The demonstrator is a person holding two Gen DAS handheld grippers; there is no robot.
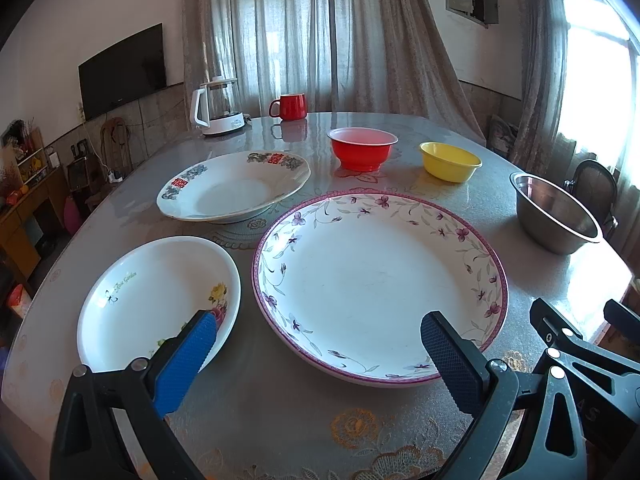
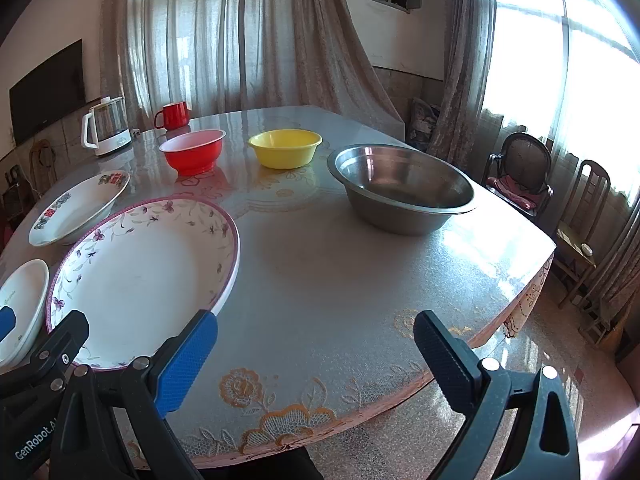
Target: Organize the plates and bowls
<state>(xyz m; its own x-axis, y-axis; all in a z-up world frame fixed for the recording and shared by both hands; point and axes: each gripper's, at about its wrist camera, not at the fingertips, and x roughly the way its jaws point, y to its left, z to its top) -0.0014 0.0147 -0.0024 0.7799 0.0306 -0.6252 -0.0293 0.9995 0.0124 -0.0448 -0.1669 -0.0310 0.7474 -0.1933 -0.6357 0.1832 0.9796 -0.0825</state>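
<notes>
Steel bowl beside yellow bowl, floral plate near, both grippers apparently empty, jaws apart

Round glass-topped table bearing all items. Near edge: large purple-rimmed floral plate, with the small white rose-printed dish just beside it on the left. Behind that dish: white plate with red characters. Behind the large plate: red plastic bowl, yellow plastic bowl to its right. Far right: stainless steel basin. Far edge: white-based glass kettle, red mug to its right.
</notes>
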